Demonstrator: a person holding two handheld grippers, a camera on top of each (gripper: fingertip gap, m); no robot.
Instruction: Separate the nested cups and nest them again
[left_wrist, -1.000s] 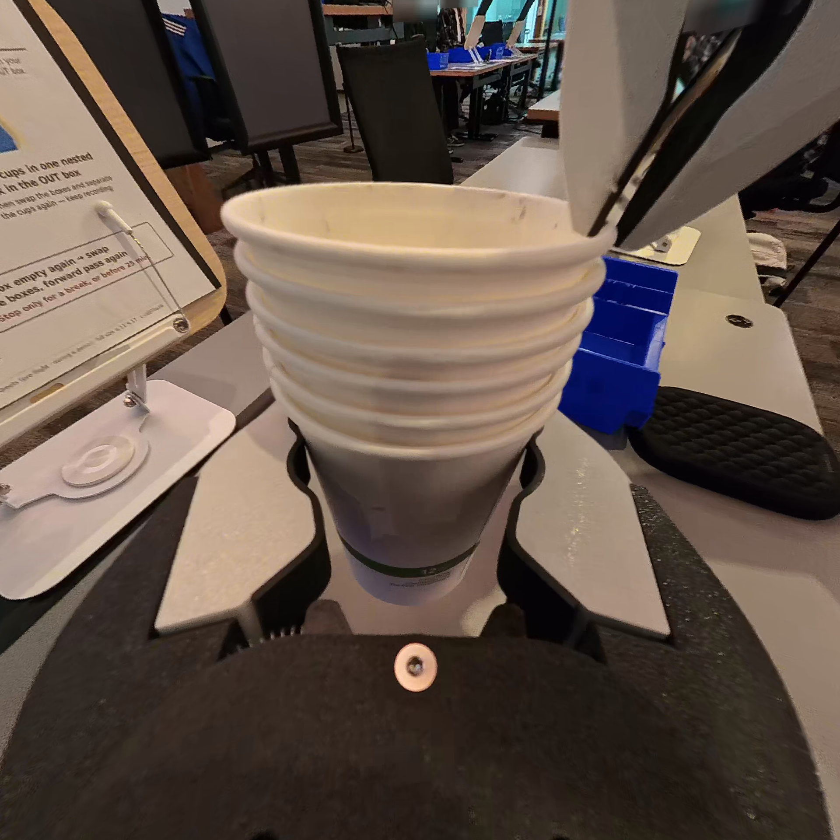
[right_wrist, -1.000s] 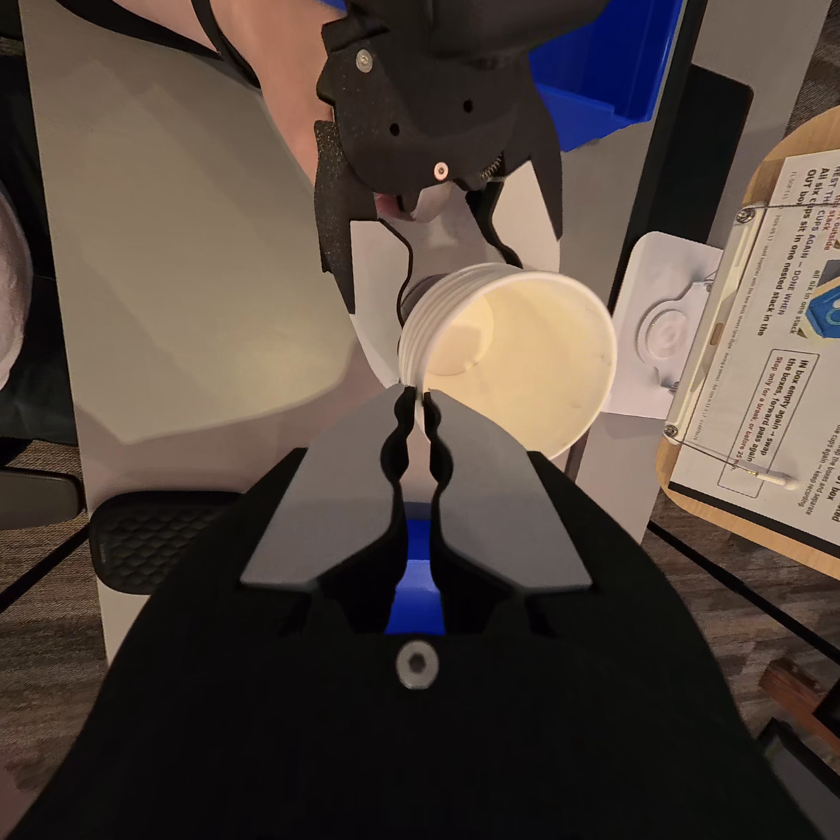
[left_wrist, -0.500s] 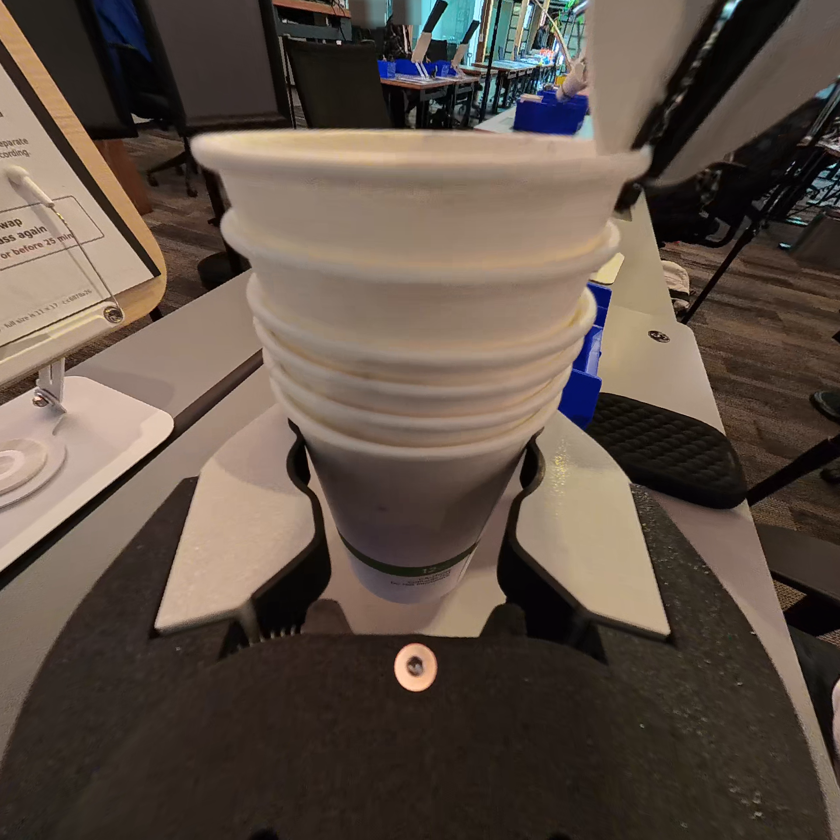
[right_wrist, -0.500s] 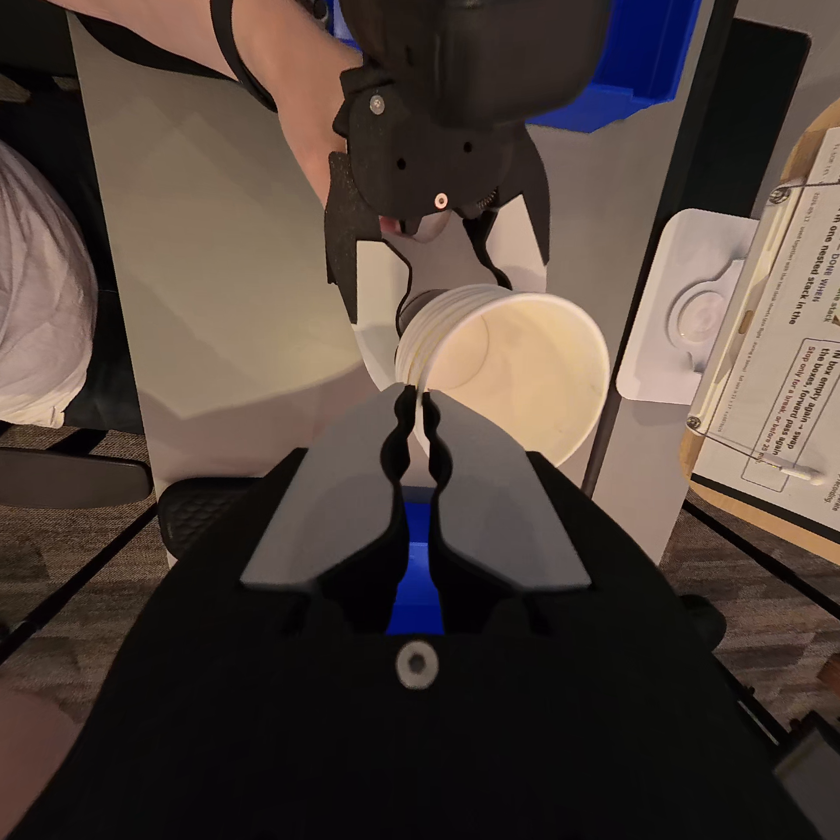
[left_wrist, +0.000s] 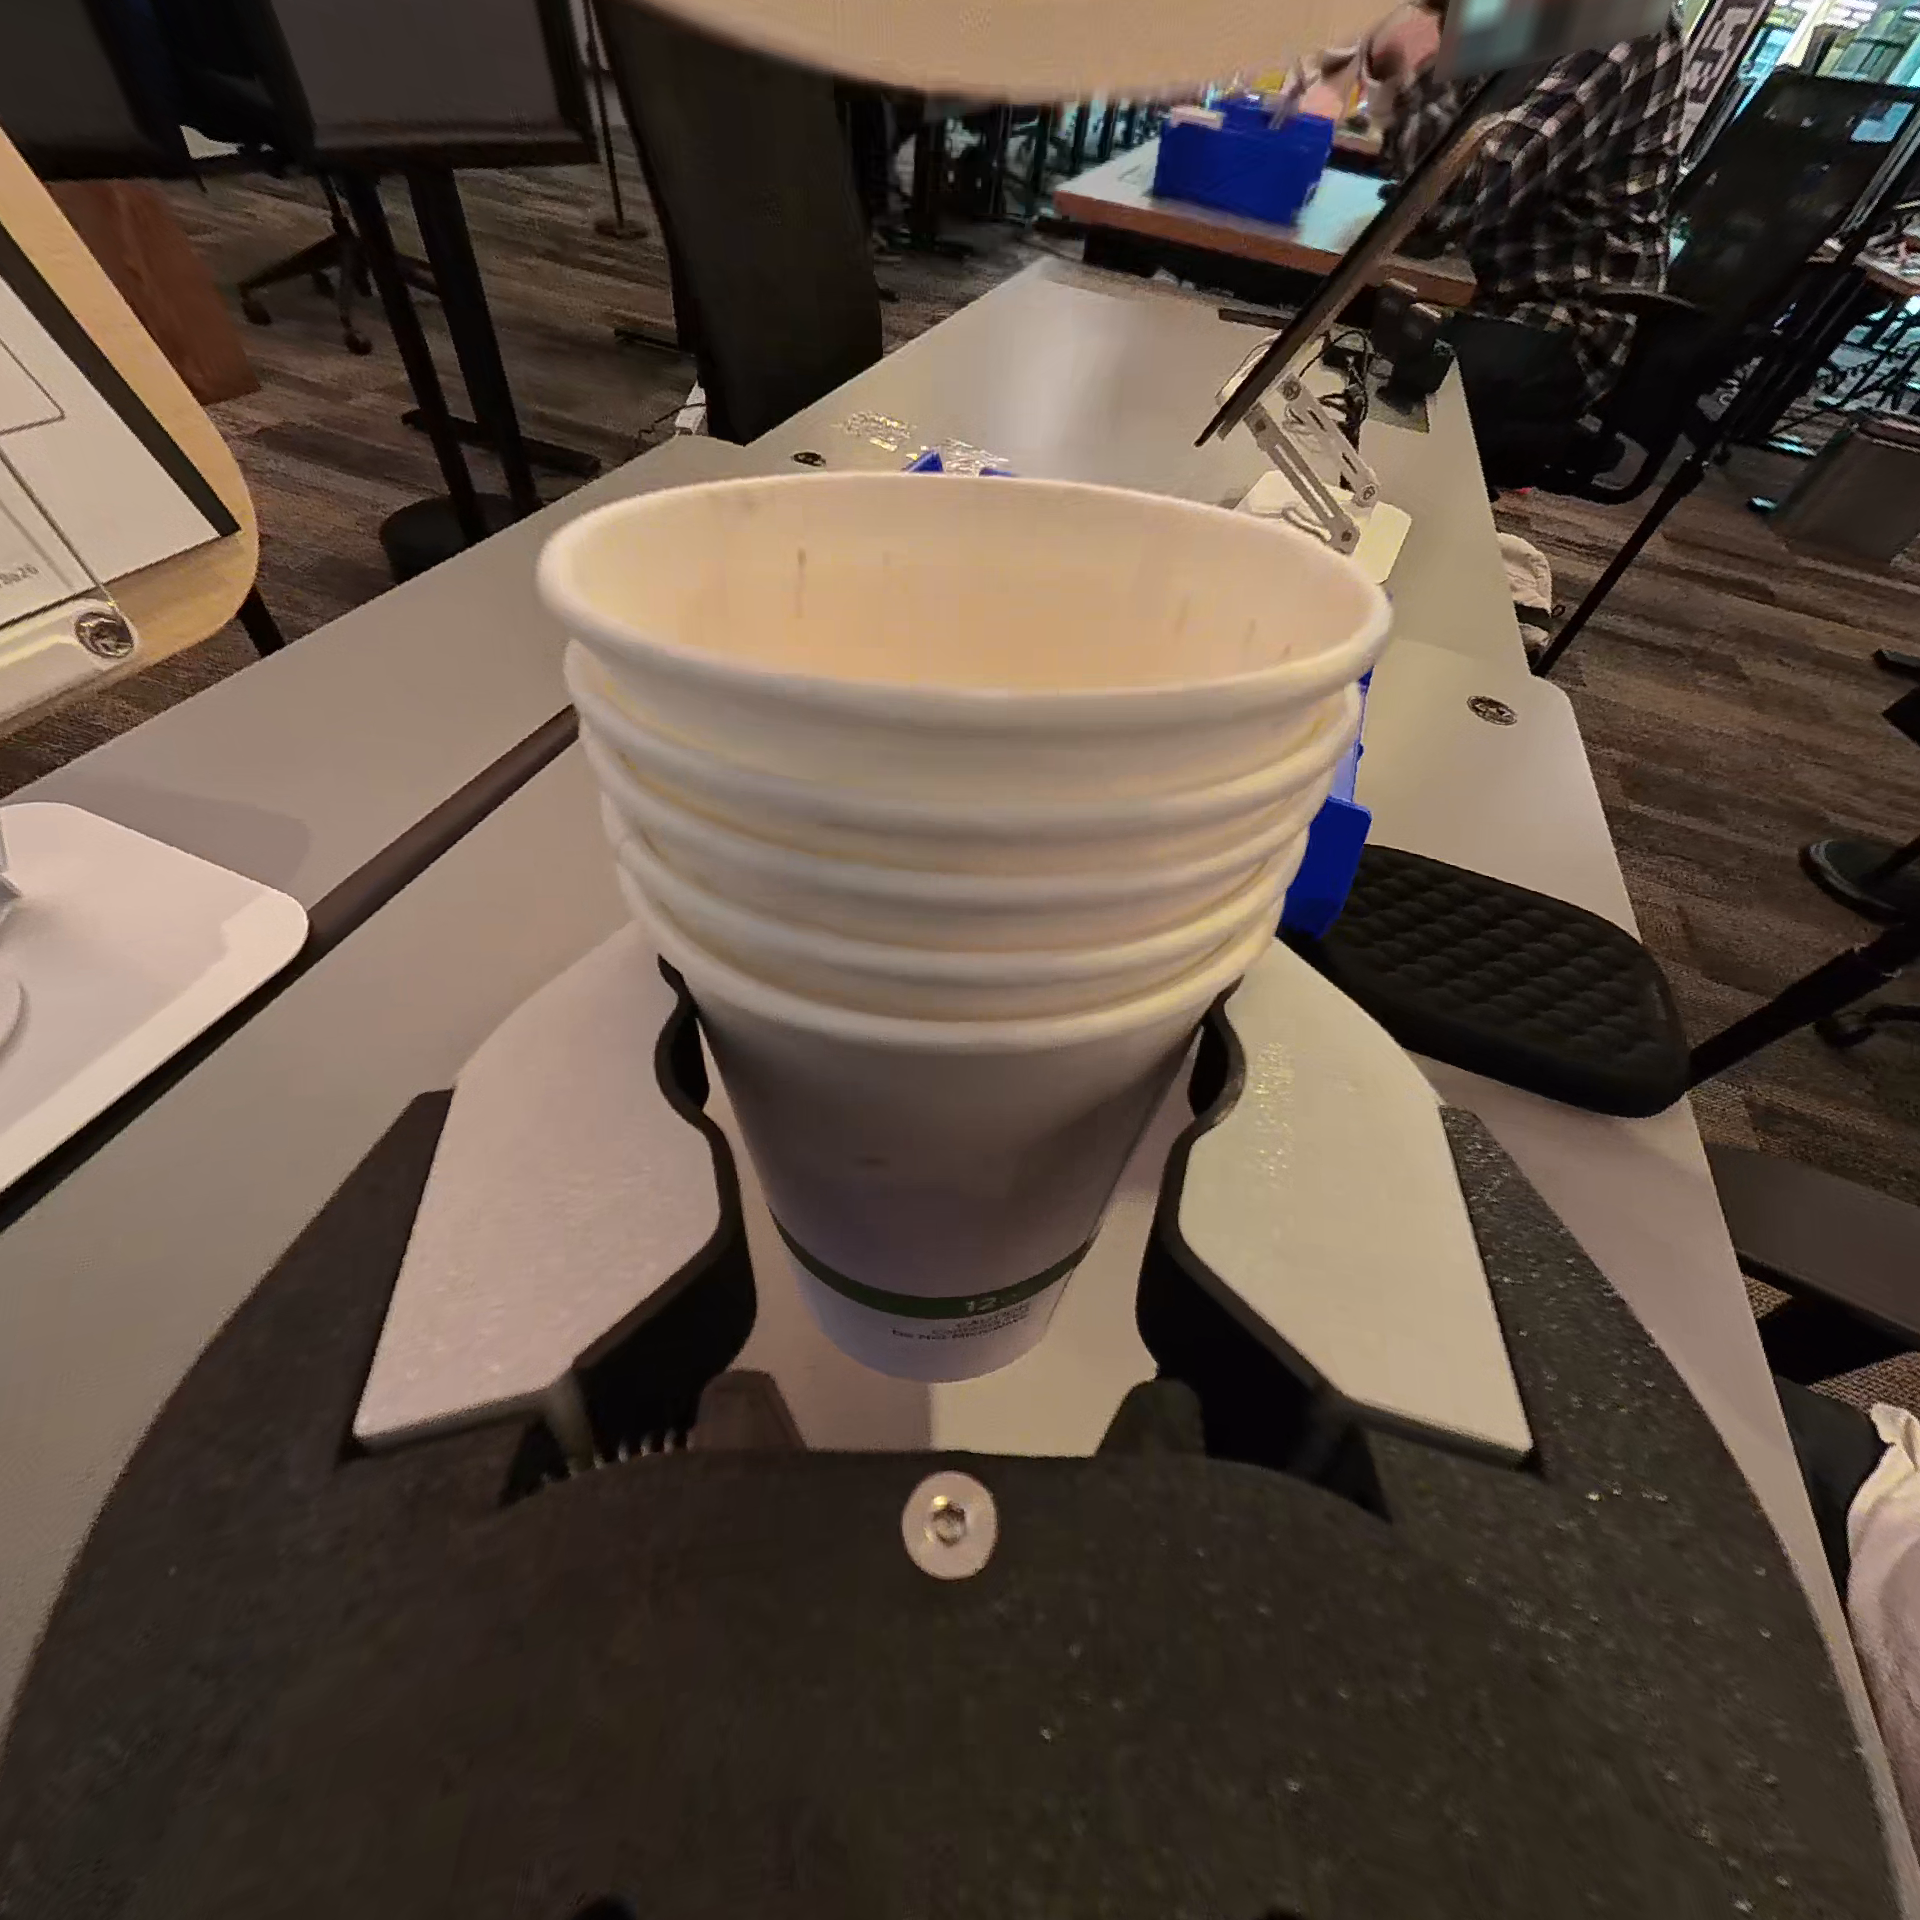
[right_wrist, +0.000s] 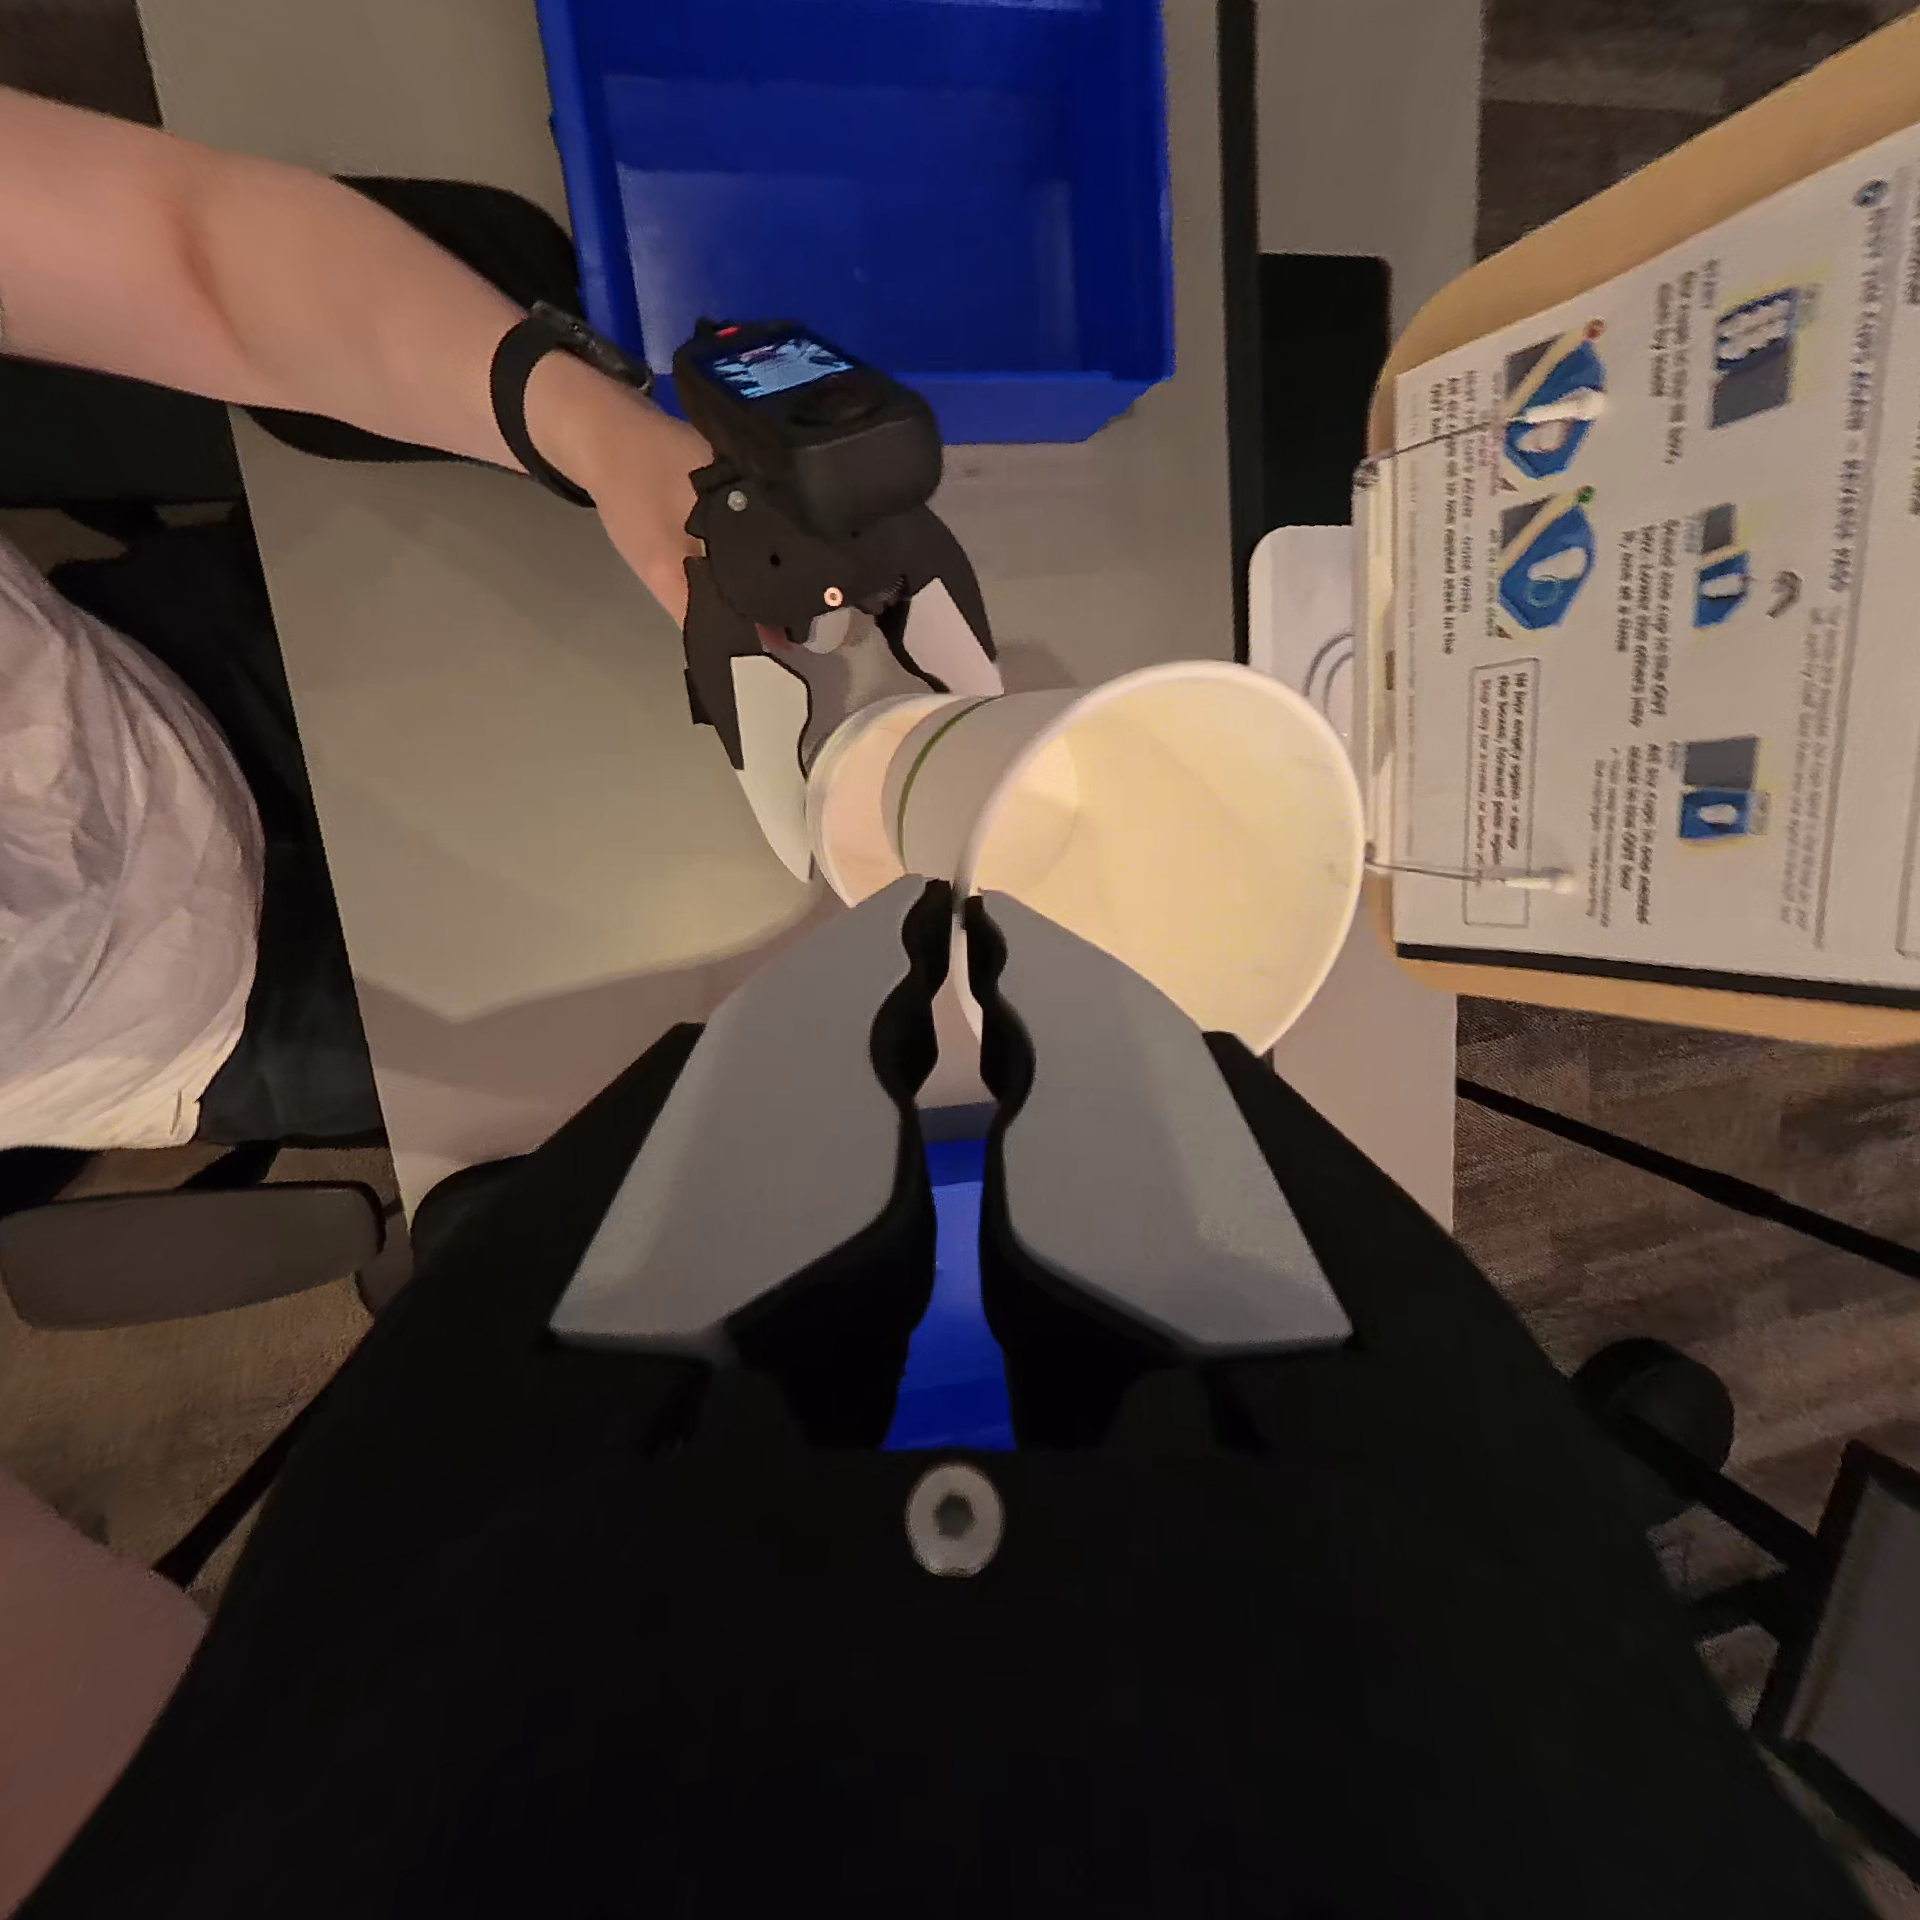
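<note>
Your left gripper (left_wrist: 940, 1049) holds the stack of nested cups (left_wrist: 956, 831), its jaws pressed against the sides of the outermost cup just below the lowest rolled rim, so the stack stands upright between the two grey fingers (left_wrist: 561, 1226). Five rims show in the left wrist view, one above another, and the bottom of the outer cup carries a green band. Above the stack, at the very top of that view, the blurred pale underside of another cup crosses the frame.

Your right gripper (right_wrist: 948, 904) has its jaws pinched on the rim of a single cup (right_wrist: 1164, 831), one finger inside the lip and one outside. In the right wrist view this cup is drawn up out of the stack (right_wrist: 852, 790): its mouth faces the camera, its green-banded base end is close to the mouth of the stack below, and whether it has come fully clear I cannot tell. Your left gripper (right_wrist: 831, 665) shows farther off there, with your hand (right_wrist: 644, 520) behind it and a black band on the wrist.

Both grippers are held over the grey surface (right_wrist: 499, 727). A blue bin (right_wrist: 862, 208) sits on it beyond your left gripper, and a second strip of blue shows between the right fingers. An instruction sheet on a wooden board (right_wrist: 1662, 582) stands at the side, on a white base (left_wrist: 125, 966). A black quilted pad (left_wrist: 1496, 977) lies near the surface's edge.
</note>
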